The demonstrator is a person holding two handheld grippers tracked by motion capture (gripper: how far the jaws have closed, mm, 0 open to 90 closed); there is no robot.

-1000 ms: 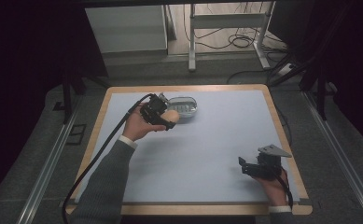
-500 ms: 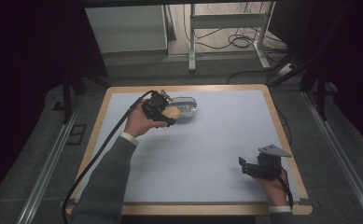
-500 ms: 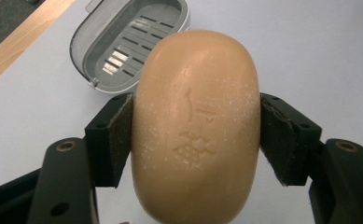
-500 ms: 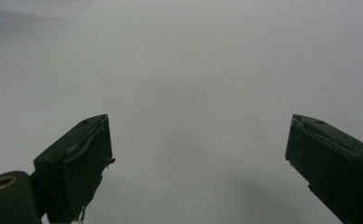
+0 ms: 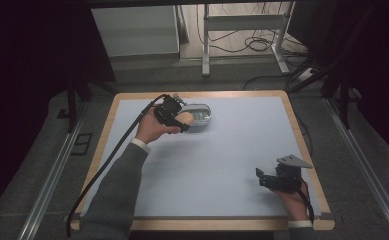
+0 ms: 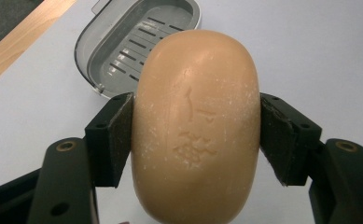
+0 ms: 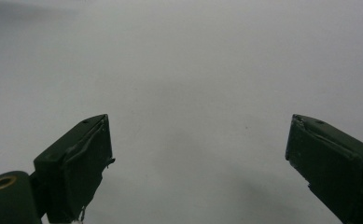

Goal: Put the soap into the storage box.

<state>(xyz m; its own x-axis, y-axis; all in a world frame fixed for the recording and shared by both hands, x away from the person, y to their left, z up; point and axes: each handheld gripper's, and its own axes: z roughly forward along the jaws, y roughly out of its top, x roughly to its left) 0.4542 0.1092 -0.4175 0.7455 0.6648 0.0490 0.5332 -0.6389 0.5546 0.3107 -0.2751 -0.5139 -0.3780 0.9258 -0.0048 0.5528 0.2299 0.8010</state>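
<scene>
My worktop [image 5: 217, 165] is a wide pale sheet framed in wood, bare across its middle and near side, so there is plenty of room between my two hands. The grey soap dish [image 5: 198, 114] sits near the far edge, left of centre, open side up, its slotted floor bare. My left gripper [image 5: 173, 116] hovers just beside the dish on its near-left side, jaws clenched on the tan soap bar [image 6: 195, 123]; the pads press its two long sides and it stands lengthwise between them, above the sheet. My right gripper [image 5: 277, 177] rests near the near-right corner, jaws released, nothing between them.
</scene>
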